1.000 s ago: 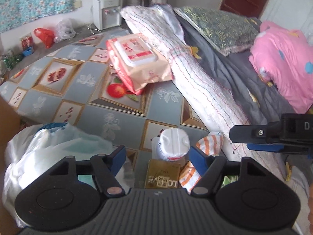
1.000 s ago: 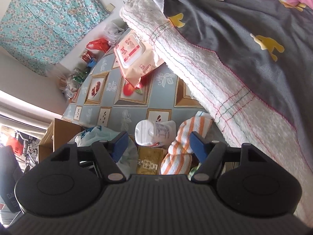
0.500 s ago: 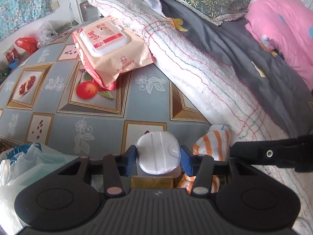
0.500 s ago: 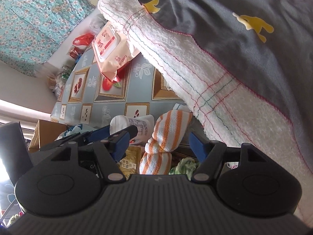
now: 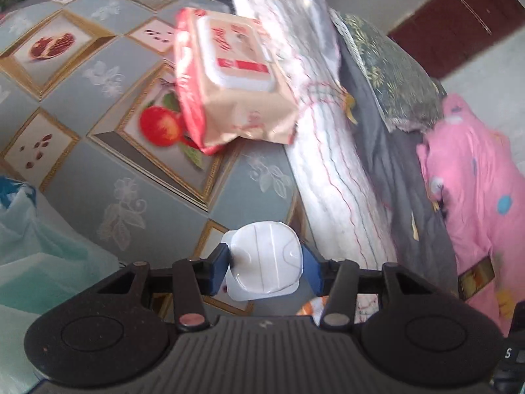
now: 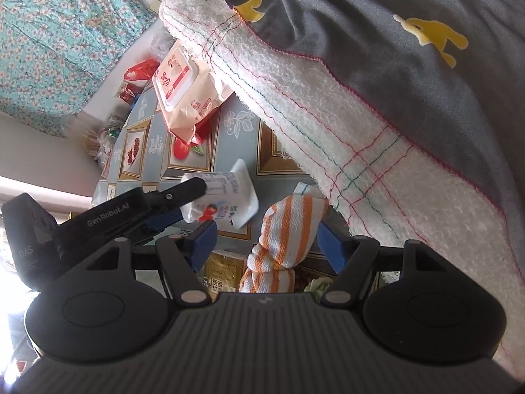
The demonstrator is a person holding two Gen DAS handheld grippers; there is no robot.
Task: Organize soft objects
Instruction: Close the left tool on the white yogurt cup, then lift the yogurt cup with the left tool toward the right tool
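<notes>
Both wrist cameras look steeply down, close over a patterned tablecloth [image 5: 108,177] beside a bed. Both views share the wipes pack [image 5: 229,75] [image 6: 183,88] and white towel [image 5: 331,177] [image 6: 328,124].

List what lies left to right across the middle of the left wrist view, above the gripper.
Pale plastic bag → patterned tablecloth → wet wipes pack → white stitched blanket → dark grey bedsheet → pink quilt.

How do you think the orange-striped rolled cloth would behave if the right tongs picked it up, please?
The orange-striped cloth looks like terry towelling, so probably light and grippy. It is loosely bunched, so it may sag or unroll. The right tongs stand open around it.
</notes>
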